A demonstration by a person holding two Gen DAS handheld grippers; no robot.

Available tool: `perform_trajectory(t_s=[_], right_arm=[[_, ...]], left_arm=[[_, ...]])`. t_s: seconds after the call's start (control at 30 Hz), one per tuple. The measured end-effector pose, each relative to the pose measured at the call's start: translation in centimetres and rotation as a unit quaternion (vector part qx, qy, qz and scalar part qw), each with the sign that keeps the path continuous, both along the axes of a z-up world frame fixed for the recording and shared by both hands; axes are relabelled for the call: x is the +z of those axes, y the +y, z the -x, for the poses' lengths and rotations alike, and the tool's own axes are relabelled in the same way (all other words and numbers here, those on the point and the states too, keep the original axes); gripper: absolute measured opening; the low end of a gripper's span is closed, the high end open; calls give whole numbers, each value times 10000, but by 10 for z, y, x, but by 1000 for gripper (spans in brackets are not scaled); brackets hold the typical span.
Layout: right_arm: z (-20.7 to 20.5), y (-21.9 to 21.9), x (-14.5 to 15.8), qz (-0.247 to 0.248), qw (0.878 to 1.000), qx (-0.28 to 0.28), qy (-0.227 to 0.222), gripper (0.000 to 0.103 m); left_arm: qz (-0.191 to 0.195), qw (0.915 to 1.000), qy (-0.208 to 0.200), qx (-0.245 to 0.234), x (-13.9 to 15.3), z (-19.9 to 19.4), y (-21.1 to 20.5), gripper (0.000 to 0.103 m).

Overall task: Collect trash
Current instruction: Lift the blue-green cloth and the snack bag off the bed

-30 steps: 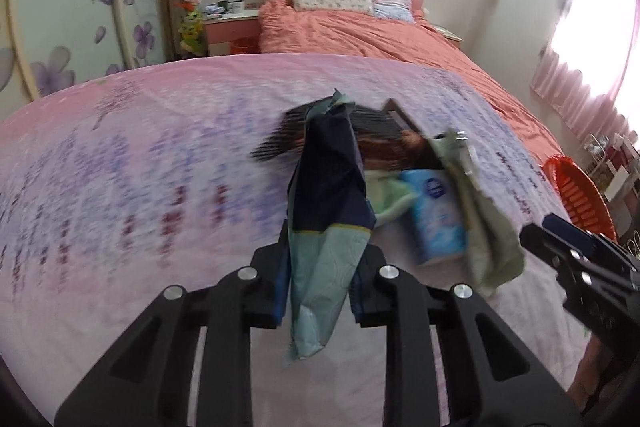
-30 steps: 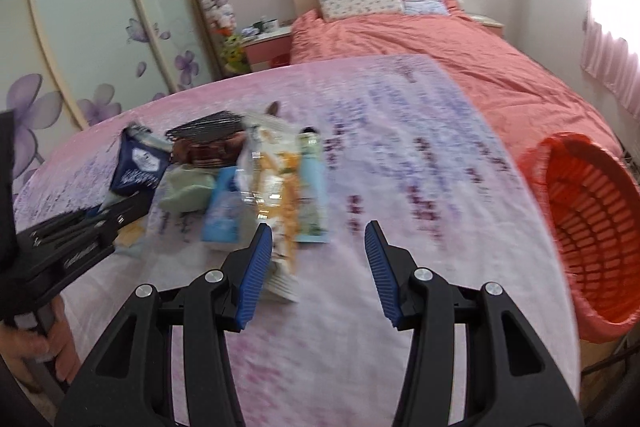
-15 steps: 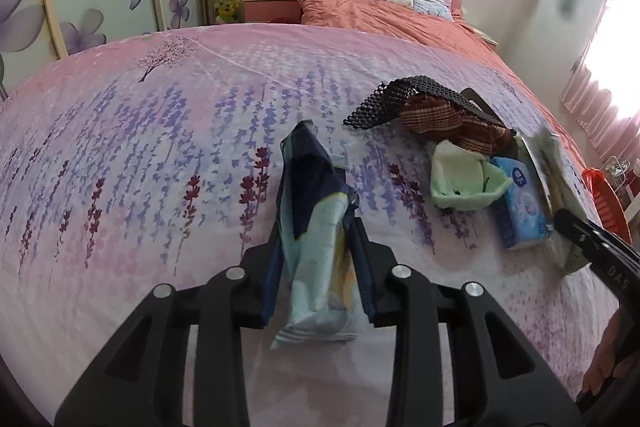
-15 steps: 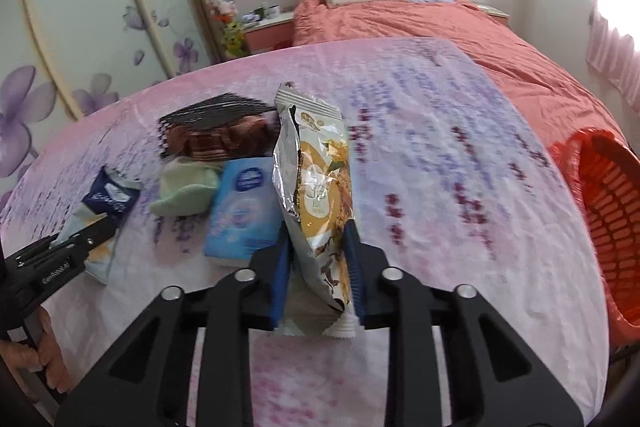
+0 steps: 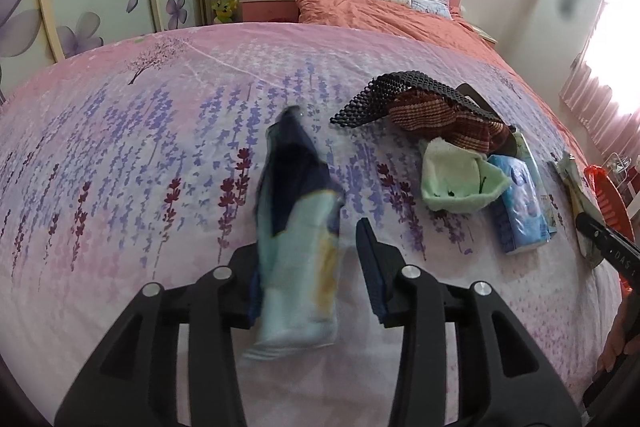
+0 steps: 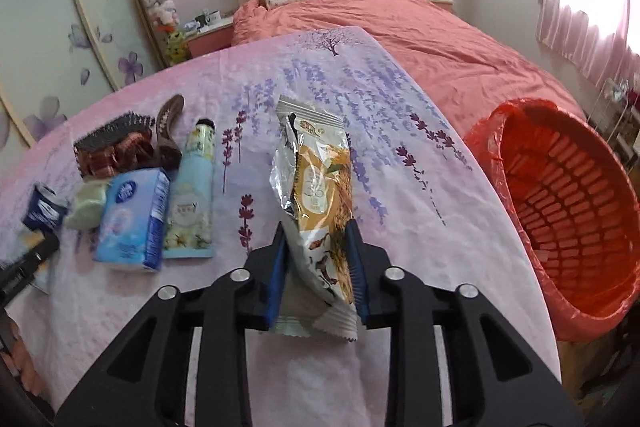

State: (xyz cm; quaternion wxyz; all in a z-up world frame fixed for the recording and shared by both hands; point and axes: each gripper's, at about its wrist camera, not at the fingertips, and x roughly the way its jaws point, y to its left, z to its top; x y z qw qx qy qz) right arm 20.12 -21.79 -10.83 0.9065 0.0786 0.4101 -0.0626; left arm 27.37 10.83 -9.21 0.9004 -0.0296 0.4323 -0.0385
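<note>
- Trash: two wrappers, one basket [image 6: 568,211].
- The blue wrapper [image 5: 298,239] stands between the opening left tongs [image 5: 312,283], against one pad only.
- The gold snack wrapper [image 6: 320,211], left of the basket, is pinched in the opening right tongs [image 6: 318,267] above the bed [image 6: 420,187].

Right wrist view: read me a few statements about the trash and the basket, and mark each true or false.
1. The basket is lined with a red bag. True.
2. The snack bag lies in the basket. False: it sits between the right tongs, above the sheet; their jaws are opening.
3. The tissue pack lies beside the pouch. True.
4. The green cloth lies right of the tissue pack. False: in this view it lies to its left.
</note>
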Motion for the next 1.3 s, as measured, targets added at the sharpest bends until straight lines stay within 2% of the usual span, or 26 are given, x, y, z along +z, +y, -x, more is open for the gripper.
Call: perform_trajectory(t_s=[0.27, 0.47, 0.7, 1.3], right_arm=[[2, -10, -2, -243, 9997, -22, 38, 33], [2, -10, -3, -175, 9998, -23, 57, 33], [3, -11, -3, -226, 9997, -23, 46, 33], [2, -14, -2, -331, 9994, -12, 21, 33]], left_arm=[[38, 10000, -3, 45, -2, -1, 2, 40], [261, 9995, -16, 169, -3, 1, 13, 33], [177, 9997, -11, 172, -3, 1, 13, 33], [319, 9993, -16, 177, -2, 2, 15, 33]])
